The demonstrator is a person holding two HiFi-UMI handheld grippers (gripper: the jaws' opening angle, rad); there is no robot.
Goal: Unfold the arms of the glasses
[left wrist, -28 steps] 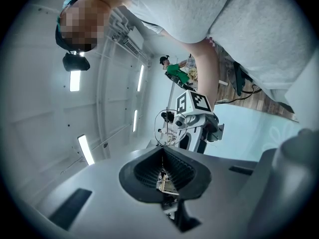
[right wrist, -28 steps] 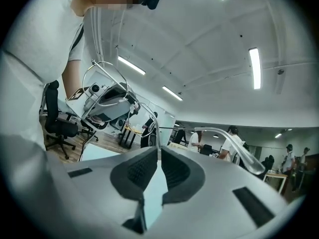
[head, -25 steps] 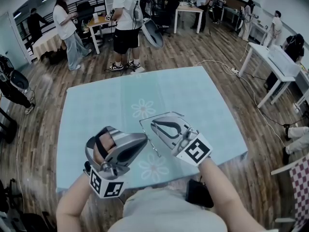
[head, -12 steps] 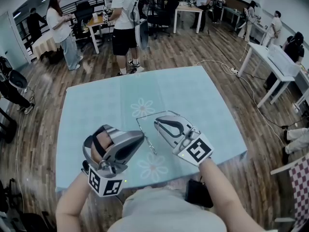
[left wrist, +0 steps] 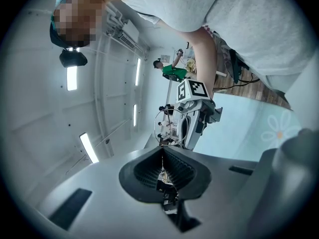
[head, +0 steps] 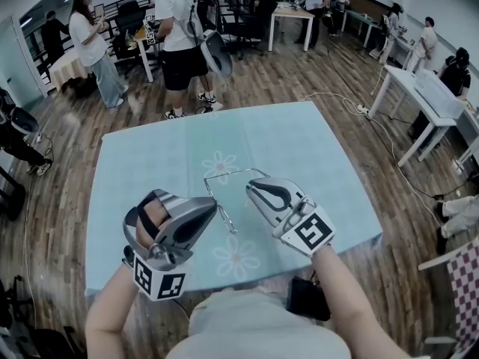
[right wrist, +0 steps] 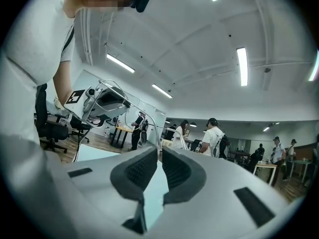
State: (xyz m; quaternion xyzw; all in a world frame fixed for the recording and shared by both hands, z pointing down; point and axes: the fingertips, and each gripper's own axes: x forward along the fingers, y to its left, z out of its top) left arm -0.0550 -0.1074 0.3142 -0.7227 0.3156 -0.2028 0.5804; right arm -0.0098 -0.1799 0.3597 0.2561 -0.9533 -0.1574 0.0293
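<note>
Glasses point(head: 224, 175) shifted left — left gripper point(head: 212, 209), right gripper point(head: 251, 188) clamped

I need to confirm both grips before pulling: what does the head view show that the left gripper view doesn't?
Head view only: the whole table, with the glasses spanning from the left gripper to the right gripper above it. Left gripper view only: its own pads closed on a thin arm of the glasses, and ceiling lights. Both: the right gripper and the glasses' front.
</note>
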